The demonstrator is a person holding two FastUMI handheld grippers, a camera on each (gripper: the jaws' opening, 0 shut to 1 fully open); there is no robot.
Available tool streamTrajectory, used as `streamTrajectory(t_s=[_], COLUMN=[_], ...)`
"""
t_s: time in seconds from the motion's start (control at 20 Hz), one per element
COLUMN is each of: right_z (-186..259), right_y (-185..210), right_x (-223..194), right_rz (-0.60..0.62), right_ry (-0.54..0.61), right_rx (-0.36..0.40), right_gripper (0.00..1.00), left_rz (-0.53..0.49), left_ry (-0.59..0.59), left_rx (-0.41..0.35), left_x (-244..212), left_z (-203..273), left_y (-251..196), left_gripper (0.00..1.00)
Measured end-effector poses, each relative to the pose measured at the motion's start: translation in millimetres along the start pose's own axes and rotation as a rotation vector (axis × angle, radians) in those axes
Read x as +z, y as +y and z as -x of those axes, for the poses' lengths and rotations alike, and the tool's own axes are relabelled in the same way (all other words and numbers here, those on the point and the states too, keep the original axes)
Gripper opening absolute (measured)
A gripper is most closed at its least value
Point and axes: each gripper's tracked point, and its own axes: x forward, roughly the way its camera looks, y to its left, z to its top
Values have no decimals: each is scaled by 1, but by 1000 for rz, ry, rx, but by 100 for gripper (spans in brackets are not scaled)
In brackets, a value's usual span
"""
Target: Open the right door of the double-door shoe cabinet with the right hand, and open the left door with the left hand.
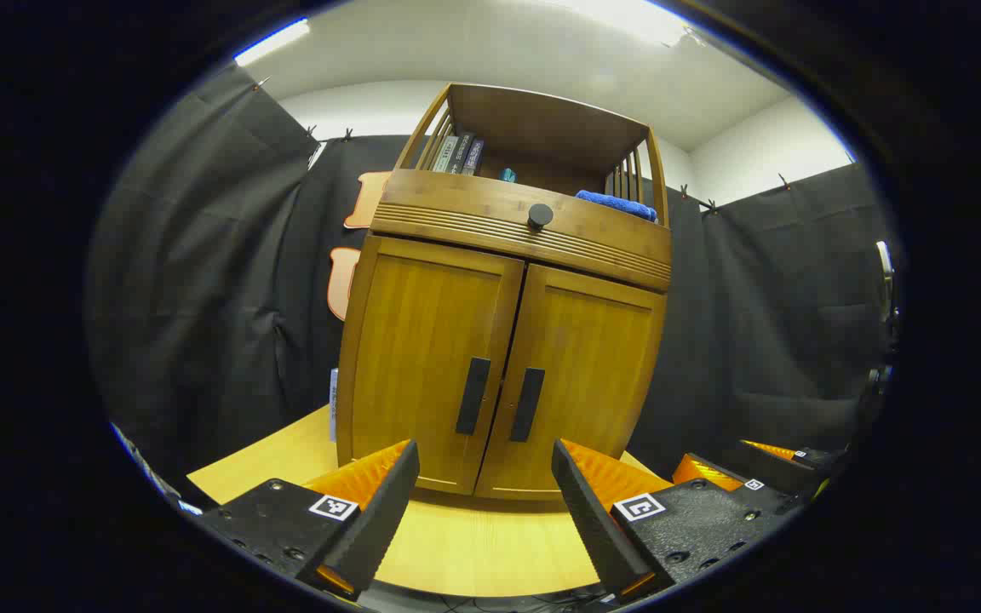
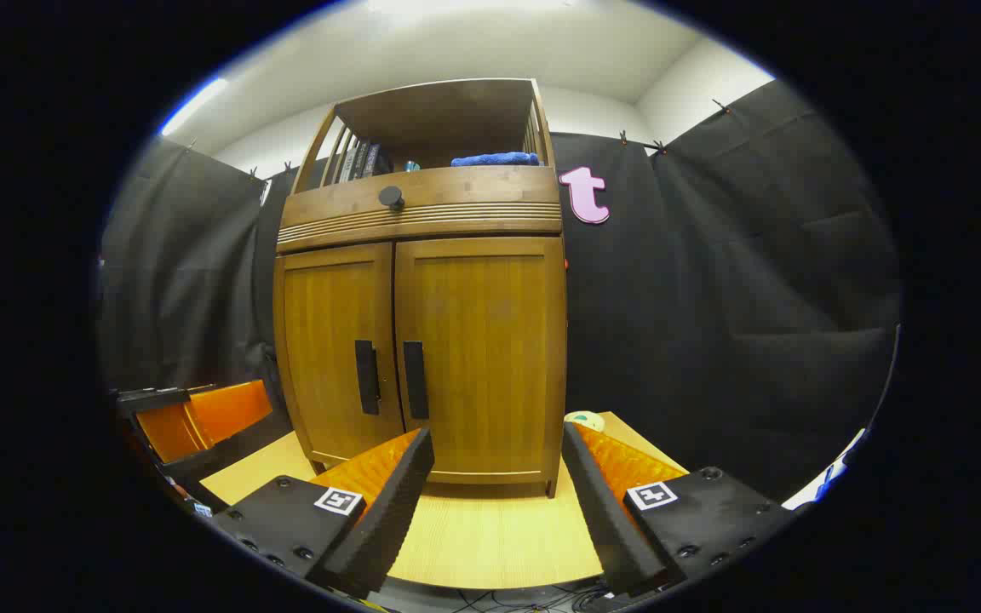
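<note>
Your shoe cabinet [image 1: 503, 340] stands at the far side of the wooden table [image 1: 473, 545], both doors shut. The left door [image 1: 427, 358] and right door [image 1: 580, 383] carry dark handles side by side at the middle seam. Your left gripper [image 1: 484, 464] and right gripper [image 2: 497, 451] hang in front, fingers spread apart, holding nothing. A blue cloth [image 1: 618, 204] lies on the top shelf.

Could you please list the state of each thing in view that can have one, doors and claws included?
Left door: shut, handle untouched.
Right door: shut, handle untouched.
Drawer: pushed in.
Left claw: open, holding nothing, short of the cabinet.
Right claw: open, holding nothing, short of the cabinet.
Blue cloth: lying folded on the top shelf.
Books: standing upright on the top shelf.
</note>
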Motion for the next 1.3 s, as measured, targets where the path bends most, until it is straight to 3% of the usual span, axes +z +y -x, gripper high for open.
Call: streamTrajectory(t_s=[0.35,0.7,0.8,0.9,0.95,1.0,1.3], right_z=[7,5,5,4,4,3,-17], right_y=[-4,5,6,9,11,15,44], right_x=[2,6,5,3,0,-3,-6], right_rz=[5,-5,-5,-3,-4,-5,0], right_ry=[7,2,4,10,18,27,49], right_rx=[-4,-63,-80,-89,-90,-88,-37], right_gripper=[94,94,94,94,94,98,94], left_rz=[-65,-105,-127,-134,-133,-132,-113], left_ry=[5,-5,-3,3,7,8,11], left_rx=[-34,-47,-54,-59,-58,-57,-19], left_x=[1,7,9,7,5,5,8], left_z=[13,3,-2,-2,-2,-2,-1], left_y=[-11,10,13,17,21,24,48], left_gripper=[90,90,94,91,94,91,91])
